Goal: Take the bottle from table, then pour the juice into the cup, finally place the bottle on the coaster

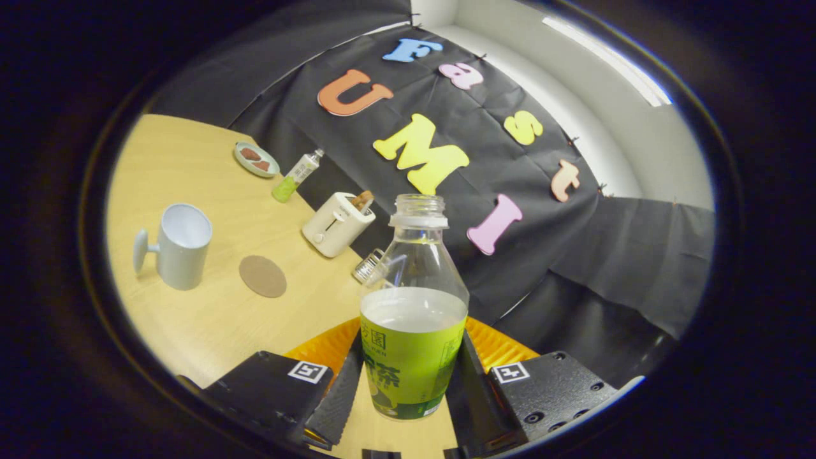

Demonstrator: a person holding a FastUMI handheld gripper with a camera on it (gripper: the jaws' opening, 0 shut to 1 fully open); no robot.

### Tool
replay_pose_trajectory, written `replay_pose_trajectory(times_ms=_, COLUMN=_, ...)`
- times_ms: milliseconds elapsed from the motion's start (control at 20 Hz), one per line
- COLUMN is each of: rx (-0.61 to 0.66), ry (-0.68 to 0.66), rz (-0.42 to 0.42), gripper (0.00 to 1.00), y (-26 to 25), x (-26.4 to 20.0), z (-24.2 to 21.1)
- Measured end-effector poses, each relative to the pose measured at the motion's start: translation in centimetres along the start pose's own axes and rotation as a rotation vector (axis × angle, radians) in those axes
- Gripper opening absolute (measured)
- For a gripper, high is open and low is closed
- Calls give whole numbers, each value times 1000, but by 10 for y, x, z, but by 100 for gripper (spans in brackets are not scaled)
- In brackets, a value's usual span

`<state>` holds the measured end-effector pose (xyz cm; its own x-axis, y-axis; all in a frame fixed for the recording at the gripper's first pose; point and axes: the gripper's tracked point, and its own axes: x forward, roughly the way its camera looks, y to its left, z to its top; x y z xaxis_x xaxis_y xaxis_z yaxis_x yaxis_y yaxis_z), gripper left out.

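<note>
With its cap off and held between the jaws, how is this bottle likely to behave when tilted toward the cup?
The bottle looks thin clear plastic, so it probably dents under the jaws' squeeze. It is roughly half full, so likely light. Uncapped, it could spill early on the way to the cup.

A light wooden table (210, 319) with a smooth, pale yellow top stands in the booth. Behind its far edge hangs a black cloth (574, 268), which makes the booth's wall; the cloth has many folds and falls down past the table's edge on the right side. Above the cloth a white room wall (574, 121) meets a white ceiling (510, 38). A long bright light strip (605, 60) runs along the ceiling. The light on the table is even and soft, with weak shadows.
</note>
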<state>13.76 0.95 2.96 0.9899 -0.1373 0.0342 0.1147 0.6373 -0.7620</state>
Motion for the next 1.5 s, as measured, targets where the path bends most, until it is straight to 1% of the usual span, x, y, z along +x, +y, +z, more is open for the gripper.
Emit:
replay_pose_trajectory(times_ms=250, rx=-206, ry=-53, rz=-44, gripper=79, y=-3, x=5, z=23)
replay_pose_trajectory(times_ms=350, rx=-275, ry=-93, rz=-56, gripper=79, y=0, x=10, z=35)
replay_pose_trajectory(times_ms=500, rx=-356, ry=-112, rz=-64, gripper=79, y=10, x=13, z=45)
replay_pose_trajectory(times_ms=600, rx=-416, ry=-101, rz=-83, gripper=79, y=14, x=14, z=47)
replay_pose_trajectory(times_ms=750, rx=-514, ry=-140, rz=-89, gripper=79, y=33, x=11, z=62)
replay_pose_trajectory(times_ms=1000, rx=-587, ry=-167, rz=-93, gripper=79, y=48, x=12, z=79)
replay_pose_trajectory(times_ms=1100, rx=-629, ry=-180, rz=-108, gripper=79, y=49, x=12, z=86)
replay_pose_trajectory(times_ms=1300, rx=-711, ry=-180, rz=-108, gripper=79, y=53, x=9, z=89)
replay_pose_trajectory(times_ms=1500, rx=-804, ry=-199, rz=-135, gripper=79, y=56, x=14, z=93)
